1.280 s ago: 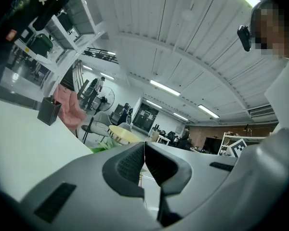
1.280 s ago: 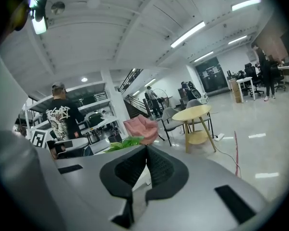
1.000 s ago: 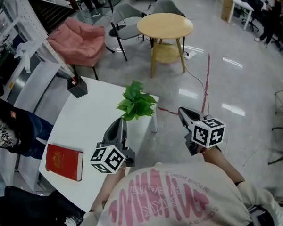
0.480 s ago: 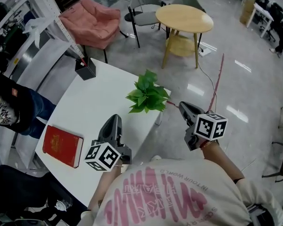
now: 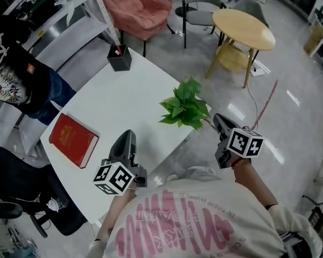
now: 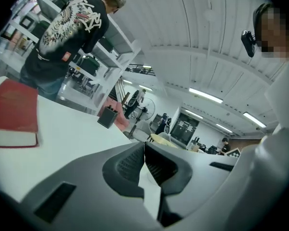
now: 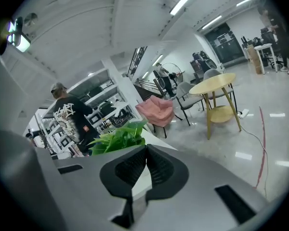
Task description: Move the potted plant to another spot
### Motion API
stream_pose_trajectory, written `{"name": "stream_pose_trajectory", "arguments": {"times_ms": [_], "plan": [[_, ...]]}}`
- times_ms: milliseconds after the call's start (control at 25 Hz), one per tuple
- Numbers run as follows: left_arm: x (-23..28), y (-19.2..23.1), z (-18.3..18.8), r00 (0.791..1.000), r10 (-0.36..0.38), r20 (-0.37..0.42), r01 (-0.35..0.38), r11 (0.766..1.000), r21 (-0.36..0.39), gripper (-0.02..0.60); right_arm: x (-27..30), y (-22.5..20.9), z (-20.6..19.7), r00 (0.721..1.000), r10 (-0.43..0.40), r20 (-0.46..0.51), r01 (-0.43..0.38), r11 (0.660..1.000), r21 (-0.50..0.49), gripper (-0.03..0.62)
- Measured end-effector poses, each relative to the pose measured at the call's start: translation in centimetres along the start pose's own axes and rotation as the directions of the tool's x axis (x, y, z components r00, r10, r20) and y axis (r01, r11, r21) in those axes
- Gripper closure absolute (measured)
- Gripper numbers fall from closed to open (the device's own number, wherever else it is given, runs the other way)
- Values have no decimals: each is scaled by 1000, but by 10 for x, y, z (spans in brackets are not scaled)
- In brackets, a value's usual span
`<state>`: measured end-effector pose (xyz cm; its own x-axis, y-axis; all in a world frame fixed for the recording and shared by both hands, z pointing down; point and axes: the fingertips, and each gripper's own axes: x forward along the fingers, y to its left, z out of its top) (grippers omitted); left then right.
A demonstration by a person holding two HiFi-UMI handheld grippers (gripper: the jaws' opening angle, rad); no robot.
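Observation:
The potted plant (image 5: pixel 186 104), a bunch of green leaves, stands near the right corner of the white table (image 5: pixel 118 101); its pot is hidden under the leaves. In the right gripper view the plant (image 7: pixel 119 136) shows just left of the jaws. My left gripper (image 5: pixel 127 140) is over the table's near edge, left of the plant, jaws closed with nothing between them (image 6: pixel 144 150). My right gripper (image 5: pixel 218 119) hangs off the table's right corner, just right of the leaves, also shut and empty (image 7: pixel 146 154).
A red book (image 5: pixel 73 140) lies on the table's left side and a black pen holder (image 5: pixel 119 58) stands at its far corner. A person in a dark shirt (image 5: pixel 19 74) is at the left. A pink armchair (image 5: pixel 141 8) and a round wooden table (image 5: pixel 243 30) lie beyond.
The head view has swung, so the table and plant sit further right and higher in frame. Both grippers have moved closer to the table; the right one is now beside the leaves.

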<state>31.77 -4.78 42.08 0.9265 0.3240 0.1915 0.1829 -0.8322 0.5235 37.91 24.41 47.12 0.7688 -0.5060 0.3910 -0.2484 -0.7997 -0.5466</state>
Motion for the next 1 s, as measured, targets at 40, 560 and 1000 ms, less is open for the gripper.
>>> {"name": "stream_pose_trajectory", "arguments": {"times_ms": [40,560,1000], "plan": [[-2,2,3,1000,26,16,-26,1000,-8,557,4,-2,5,1000,11,-10,-11,1000,-8,582],[-32,-19,-22,942,310,133,-295,948,-121,557,49,-22,24,950,194,-245,-235,961,-148,553],[-84,-40,-78,838,519,168,-483,849,-214,557,81,-44,-10,855,302,-422,-457,823,-338,448]]}}
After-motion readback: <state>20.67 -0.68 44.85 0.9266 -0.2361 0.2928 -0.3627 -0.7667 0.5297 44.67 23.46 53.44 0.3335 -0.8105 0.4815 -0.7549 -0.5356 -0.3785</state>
